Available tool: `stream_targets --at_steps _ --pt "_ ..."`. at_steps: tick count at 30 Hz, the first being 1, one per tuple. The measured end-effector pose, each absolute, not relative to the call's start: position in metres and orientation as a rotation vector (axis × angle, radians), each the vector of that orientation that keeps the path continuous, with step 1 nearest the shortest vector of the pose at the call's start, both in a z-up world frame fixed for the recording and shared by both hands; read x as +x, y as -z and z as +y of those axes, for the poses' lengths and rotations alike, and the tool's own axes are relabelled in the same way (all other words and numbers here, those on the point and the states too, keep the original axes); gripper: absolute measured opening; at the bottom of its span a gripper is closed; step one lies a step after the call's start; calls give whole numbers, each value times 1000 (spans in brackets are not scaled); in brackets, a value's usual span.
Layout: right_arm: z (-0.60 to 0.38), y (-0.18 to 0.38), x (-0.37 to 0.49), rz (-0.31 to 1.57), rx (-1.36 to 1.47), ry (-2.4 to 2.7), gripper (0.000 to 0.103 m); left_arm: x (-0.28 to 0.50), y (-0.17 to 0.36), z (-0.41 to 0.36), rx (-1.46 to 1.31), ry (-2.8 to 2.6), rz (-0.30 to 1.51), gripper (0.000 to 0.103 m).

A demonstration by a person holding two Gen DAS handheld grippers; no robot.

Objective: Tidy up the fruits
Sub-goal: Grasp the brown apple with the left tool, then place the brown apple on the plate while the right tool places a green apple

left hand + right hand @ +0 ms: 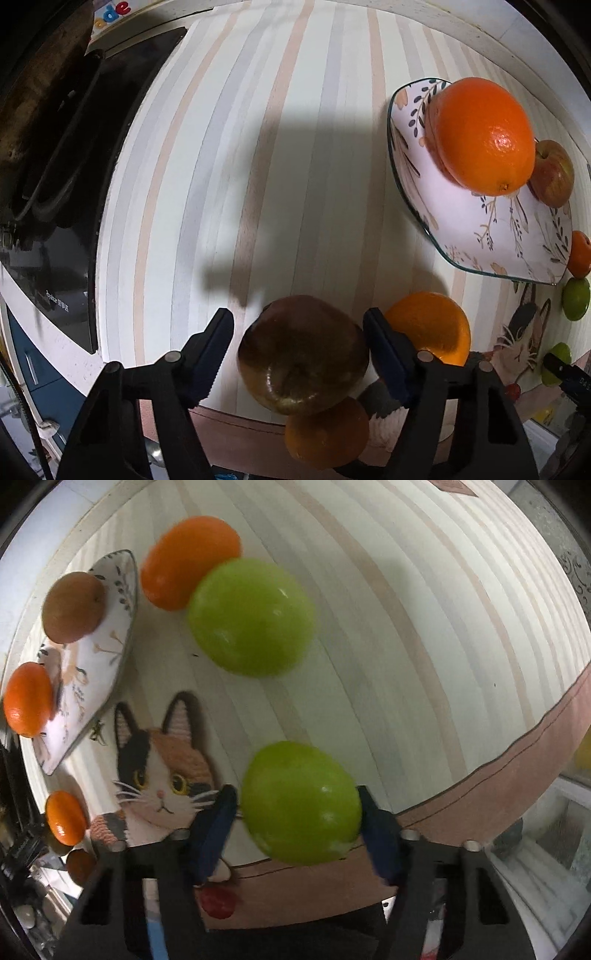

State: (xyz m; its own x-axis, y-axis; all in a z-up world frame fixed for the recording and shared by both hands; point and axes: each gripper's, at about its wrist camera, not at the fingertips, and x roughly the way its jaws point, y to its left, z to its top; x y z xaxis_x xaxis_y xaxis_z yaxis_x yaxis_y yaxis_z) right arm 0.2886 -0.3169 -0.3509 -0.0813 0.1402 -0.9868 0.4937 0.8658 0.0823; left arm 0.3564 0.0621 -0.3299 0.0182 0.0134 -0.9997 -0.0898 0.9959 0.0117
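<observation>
In the left wrist view my left gripper (299,350) points down around a dark red apple (303,354) on the striped cloth. Its right pad meets the apple, but a strip of cloth shows between the left pad and the fruit, so the jaws are open. One orange (432,328) sits just outside the right finger and another orange (327,435) lies under the apple's near side. In the right wrist view my right gripper (297,812) straddles a green fruit (301,805). The blurred fingers (218,830) stand a hair off it, open. A flowered plate (480,236) holds a large orange (484,136).
A black cooktop (55,221) borders the cloth on the left. A cat-shaped mat (162,771) lies between the plate (110,635) and the green fruit. A second green fruit (251,616) and an orange (188,561) sit farther out. A red apple (552,173) rests behind the plate.
</observation>
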Motion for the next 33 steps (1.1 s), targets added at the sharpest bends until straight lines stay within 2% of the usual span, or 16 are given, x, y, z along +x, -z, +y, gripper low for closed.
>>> stream_targets --at_steps 5,6,15,20,33 --pt "-300 350 287 1624 442 239 60 348 333 64 -54 -85 1561 71" --pt "-294 350 288 1622 432 212 60 348 333 65 -49 -88 1560 67" --pt "-237 350 293 1631 268 58 60 351 336 76 -61 -119 1540 67" --pt "-228 351 297 1642 277 57 60 355 342 82 -93 -131 1545 67" --pt "-262 325 299 1571 274 31 60 351 312 90 -108 -117 1447 66"
